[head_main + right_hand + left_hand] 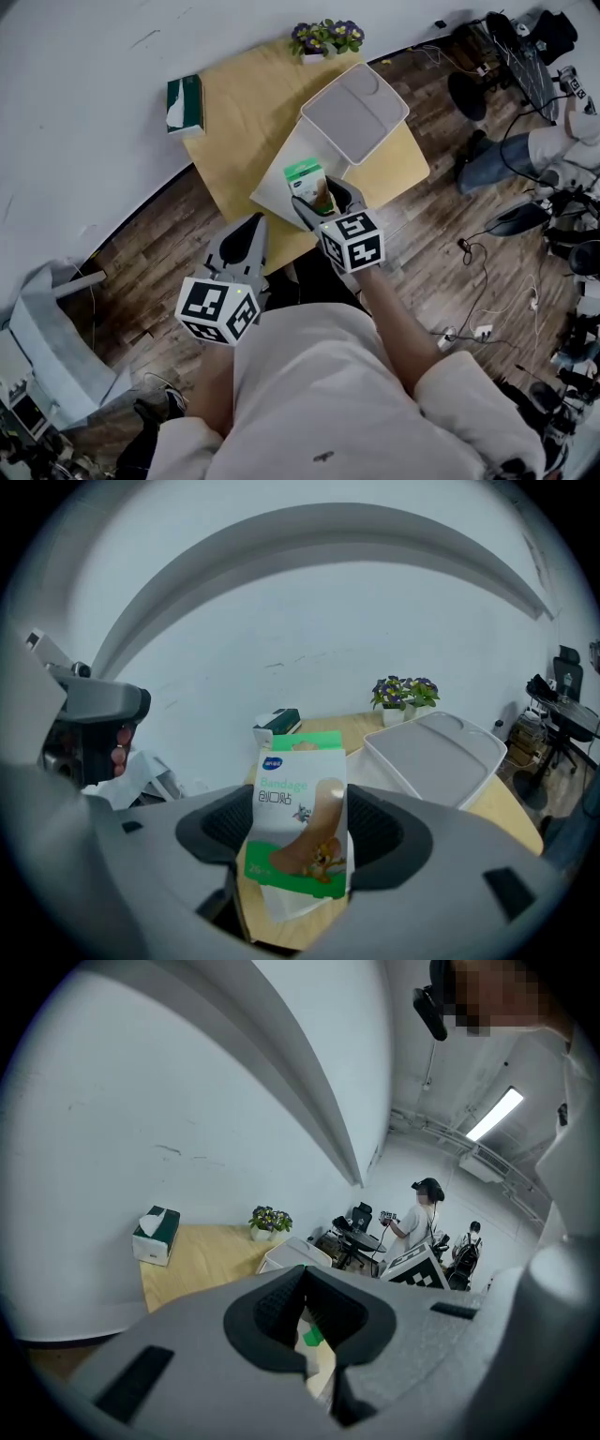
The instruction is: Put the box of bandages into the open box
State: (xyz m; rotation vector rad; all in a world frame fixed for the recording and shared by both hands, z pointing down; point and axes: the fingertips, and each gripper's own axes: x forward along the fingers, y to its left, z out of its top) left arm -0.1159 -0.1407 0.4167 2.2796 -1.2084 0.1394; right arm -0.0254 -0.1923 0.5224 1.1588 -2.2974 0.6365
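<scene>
My right gripper (323, 192) is shut on the box of bandages (307, 178), a white and green carton that stands upright between the pads (300, 822). It hangs over the open white box (274, 192), whose lid (354, 111) leans back behind it. In the right gripper view the lid (436, 752) is at the right. My left gripper (251, 232) hovers by the near edge of the wooden table (239, 122), shut with nothing in it. Past its fingers (272, 1312) a strip of the open box (291, 1255) shows.
A green tissue box (185, 103) lies at the table's far left corner, and a pot of purple flowers (326, 37) stands at the back. Cables and gear litter the floor at the right, where a person sits (525, 150). A grey chair (47, 337) stands at the left.
</scene>
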